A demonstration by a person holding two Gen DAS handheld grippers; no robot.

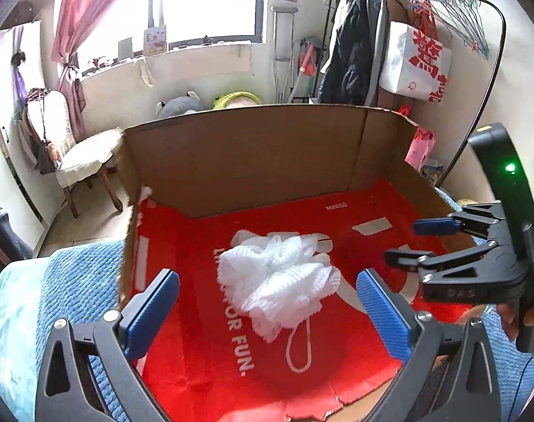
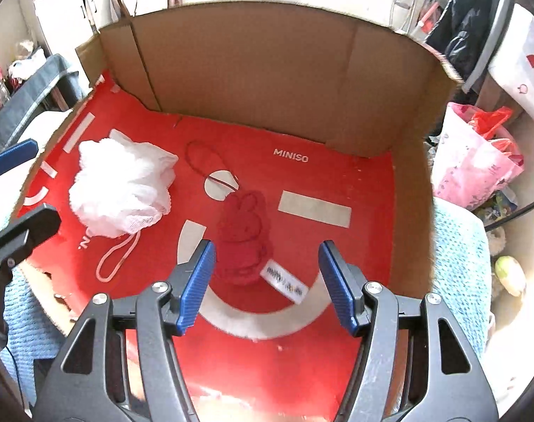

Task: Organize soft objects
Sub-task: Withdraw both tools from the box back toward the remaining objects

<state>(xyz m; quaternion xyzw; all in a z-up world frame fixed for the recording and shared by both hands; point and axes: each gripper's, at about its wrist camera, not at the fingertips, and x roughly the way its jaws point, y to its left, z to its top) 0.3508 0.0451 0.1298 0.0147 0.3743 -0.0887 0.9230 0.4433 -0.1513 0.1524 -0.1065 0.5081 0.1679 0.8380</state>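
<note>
- Spreading wide, your left gripper (image 1: 267, 311) has its blue pads either side of the white mesh pouf (image 1: 277, 281), clear of it and gripping nothing.
- Your right gripper (image 2: 263, 285) stands partly open and empty above the red plush bunny (image 2: 244, 239).
- Both lie on the red liner (image 2: 302, 362) of the cardboard box (image 2: 253, 63): pouf near its left edge, bunny mid-floor.

Sponge (image 2: 121, 190) left of plush (image 2: 244, 235) – in box (image 2: 267, 70)
</note>
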